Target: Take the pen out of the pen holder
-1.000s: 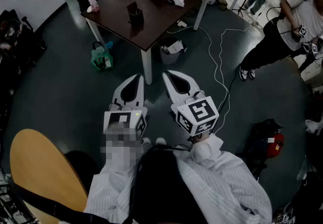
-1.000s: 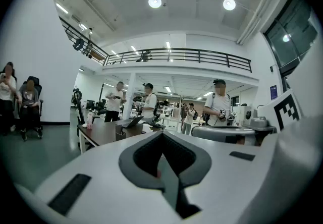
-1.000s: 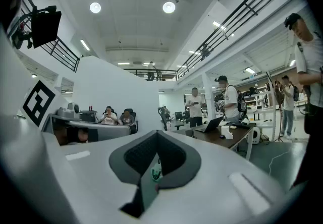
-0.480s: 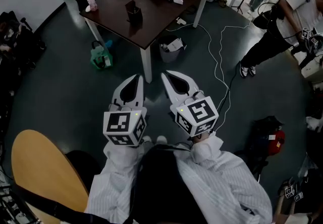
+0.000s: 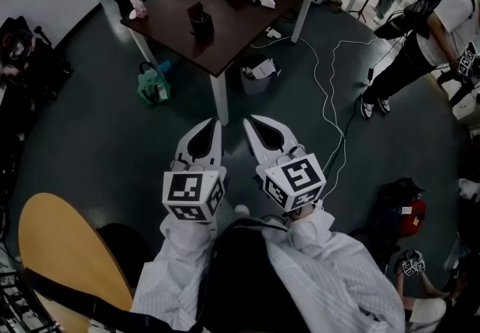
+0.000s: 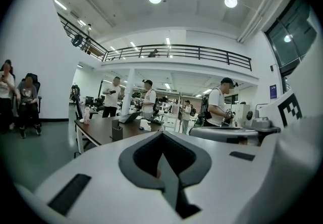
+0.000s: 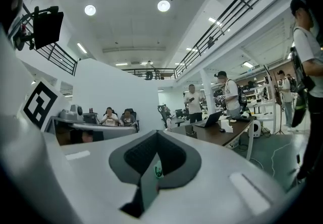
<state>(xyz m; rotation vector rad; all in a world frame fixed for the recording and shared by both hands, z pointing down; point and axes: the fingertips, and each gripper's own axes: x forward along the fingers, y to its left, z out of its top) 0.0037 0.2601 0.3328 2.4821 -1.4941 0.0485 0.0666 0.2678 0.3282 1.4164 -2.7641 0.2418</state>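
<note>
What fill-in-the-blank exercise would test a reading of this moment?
1. The black pen holder stands on the ___.
2. The fingers of the left gripper and the right gripper are ___.
3. The green bag sits on the ___.
Missing words: table; shut; floor.

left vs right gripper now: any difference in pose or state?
Pose: in the head view the left gripper leans slightly right; the right gripper leans more sharply left, so the tips converge without touching. Markers: the left cube carries a different top pattern from the right cube. Shared: both shut, nothing between the jaws, both short of the table.
</note>
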